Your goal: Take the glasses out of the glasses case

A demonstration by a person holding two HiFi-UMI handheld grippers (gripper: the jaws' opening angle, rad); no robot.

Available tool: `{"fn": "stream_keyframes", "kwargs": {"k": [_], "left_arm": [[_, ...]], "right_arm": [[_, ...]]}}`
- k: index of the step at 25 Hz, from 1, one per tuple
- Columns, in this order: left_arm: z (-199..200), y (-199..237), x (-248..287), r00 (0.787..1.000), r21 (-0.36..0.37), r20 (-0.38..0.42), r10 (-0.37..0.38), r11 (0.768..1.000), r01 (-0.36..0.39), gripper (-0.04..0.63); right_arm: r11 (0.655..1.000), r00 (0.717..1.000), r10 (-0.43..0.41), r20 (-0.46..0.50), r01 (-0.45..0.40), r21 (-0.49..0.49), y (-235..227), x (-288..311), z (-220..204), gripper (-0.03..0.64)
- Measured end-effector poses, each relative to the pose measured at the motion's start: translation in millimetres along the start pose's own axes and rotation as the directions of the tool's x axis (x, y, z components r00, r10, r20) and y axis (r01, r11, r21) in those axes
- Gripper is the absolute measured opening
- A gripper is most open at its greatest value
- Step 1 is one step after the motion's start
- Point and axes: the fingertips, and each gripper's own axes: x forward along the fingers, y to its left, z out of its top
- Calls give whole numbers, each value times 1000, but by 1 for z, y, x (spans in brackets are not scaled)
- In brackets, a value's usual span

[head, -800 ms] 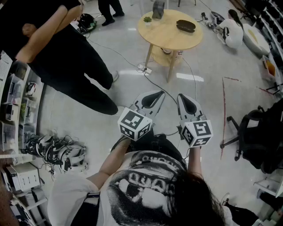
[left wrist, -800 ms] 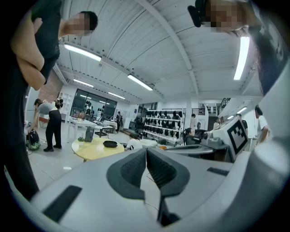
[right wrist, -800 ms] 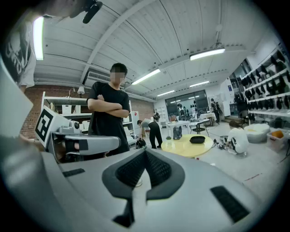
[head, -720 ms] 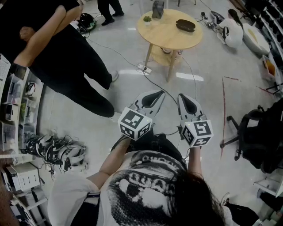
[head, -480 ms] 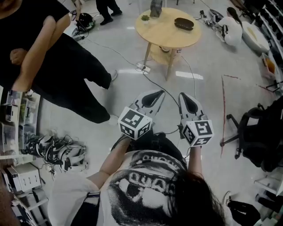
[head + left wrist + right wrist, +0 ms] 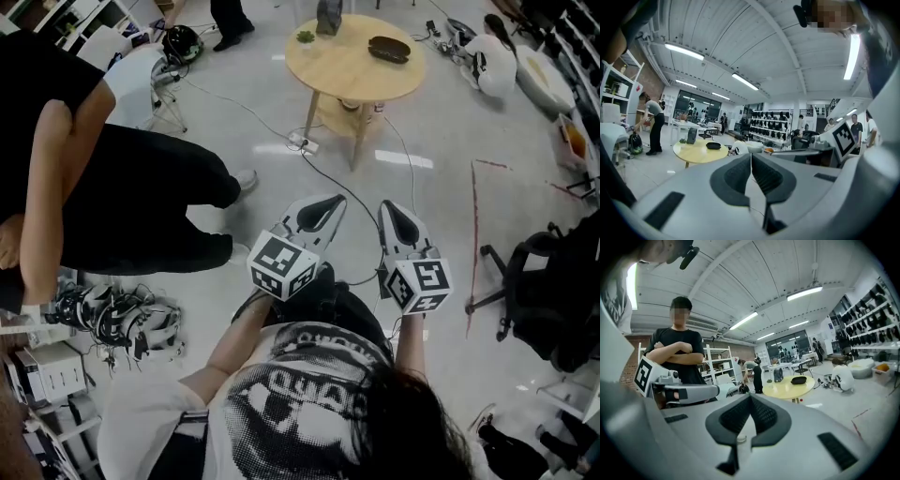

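A dark oval glasses case (image 6: 389, 49) lies closed on the round wooden table (image 6: 352, 70), well ahead of me across the floor; it also shows small in the left gripper view (image 6: 713, 146) and the right gripper view (image 6: 798, 379). My left gripper (image 6: 330, 202) and right gripper (image 6: 394, 208) are held side by side in front of my chest, pointing toward the table and far short of it. Both are shut with their pads together and nothing between them. No glasses are visible.
On the table stand a small plant (image 6: 306, 38) and a dark speaker-like box (image 6: 328, 17). A person in black (image 6: 112, 178) stands at my left. Cables (image 6: 309, 159) cross the floor, headsets (image 6: 117, 323) lie at left, and a black office chair (image 6: 539, 291) stands at right.
The person in black has shifted left and nearer in the head view. The view has tilted slightly. Both grippers have kept their place and stayed shut.
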Motion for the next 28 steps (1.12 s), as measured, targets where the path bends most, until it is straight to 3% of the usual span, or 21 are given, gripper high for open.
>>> {"fn": "stream_keyframes", "kwargs": {"k": [8, 17, 28], "left_arm": [[-1, 16, 35, 999, -31, -32, 6, 1000, -7, 15], [18, 45, 134, 998, -12, -33, -53, 999, 52, 15], [68, 161, 277, 999, 24, -44, -27, 999, 28, 15]], "right_arm": [[1000, 999, 9, -33, -8, 22, -27, 19, -3, -3], [999, 999, -20, -31, 21, 26, -103, 72, 23, -3], [997, 997, -61, -53, 63, 34, -209, 188, 77, -3]]}}
